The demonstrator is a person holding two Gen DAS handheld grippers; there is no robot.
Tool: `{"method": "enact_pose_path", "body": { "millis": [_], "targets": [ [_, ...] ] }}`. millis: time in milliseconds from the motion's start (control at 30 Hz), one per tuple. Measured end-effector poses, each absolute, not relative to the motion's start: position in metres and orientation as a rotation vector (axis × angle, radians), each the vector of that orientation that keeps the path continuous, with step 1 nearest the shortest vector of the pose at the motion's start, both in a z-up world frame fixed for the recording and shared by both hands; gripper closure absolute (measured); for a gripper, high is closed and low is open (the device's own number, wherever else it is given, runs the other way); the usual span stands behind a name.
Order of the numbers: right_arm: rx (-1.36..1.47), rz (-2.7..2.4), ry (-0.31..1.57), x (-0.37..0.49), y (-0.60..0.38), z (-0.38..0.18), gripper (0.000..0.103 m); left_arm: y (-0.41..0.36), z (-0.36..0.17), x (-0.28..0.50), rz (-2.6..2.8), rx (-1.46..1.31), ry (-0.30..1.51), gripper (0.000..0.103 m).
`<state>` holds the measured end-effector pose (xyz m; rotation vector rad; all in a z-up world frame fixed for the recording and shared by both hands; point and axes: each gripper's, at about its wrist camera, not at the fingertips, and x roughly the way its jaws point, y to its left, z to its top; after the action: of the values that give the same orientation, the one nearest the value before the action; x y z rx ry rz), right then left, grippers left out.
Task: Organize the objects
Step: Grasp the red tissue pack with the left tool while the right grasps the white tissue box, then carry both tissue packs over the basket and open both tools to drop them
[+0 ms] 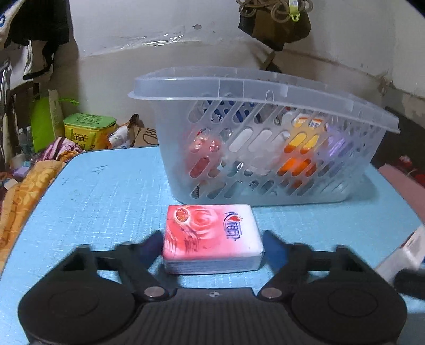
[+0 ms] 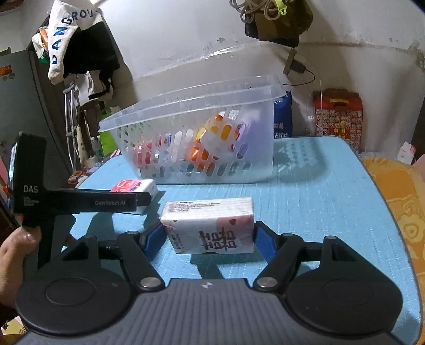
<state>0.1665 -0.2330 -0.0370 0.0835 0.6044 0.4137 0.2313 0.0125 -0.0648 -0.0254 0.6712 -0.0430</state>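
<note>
On our blue table (image 1: 106, 191) we see two tissue packs in front of a basket (image 1: 265, 89). The pink pack (image 1: 212, 234) lies flat, near the basket but not touching it. Our left claw (image 1: 212, 240) has a finger on each side of it. The tips sit right at its edges, but they are blurred, so we cannot tell if they press it.

The white pack (image 2: 209, 225) has red marks on its front. Our right claw (image 2: 208, 238) holds it, with the blue pads (image 2: 261, 242) tight on both ends. It sits nearer to us than the pink pack and to the right of it.

From the right camera we see the left claw from the side, with a hand (image 2: 16, 249) on its handle.

The basket is clear plastic with slots in its walls. Through the slots we see orange, yellow, red and purple things, but we cannot tell what they are.

Past the table on the left stands a green tin (image 1: 89, 127). On the right stands a red box (image 2: 337, 116), and an orange blanket (image 2: 398, 201) lies beside the table. A dark bag (image 1: 276, 24) hangs on the white wall.
</note>
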Motion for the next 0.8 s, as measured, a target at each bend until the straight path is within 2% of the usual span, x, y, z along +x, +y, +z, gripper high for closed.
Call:
{"method": "enact_pose_path", "body": {
  "millis": [800],
  "targets": [
    [0.065,0.397,0.495,0.146,-0.237,-0.013,0.029,-0.012,0.002,0.143,-0.139,0.029,0.368,0.027]
  ]
}}
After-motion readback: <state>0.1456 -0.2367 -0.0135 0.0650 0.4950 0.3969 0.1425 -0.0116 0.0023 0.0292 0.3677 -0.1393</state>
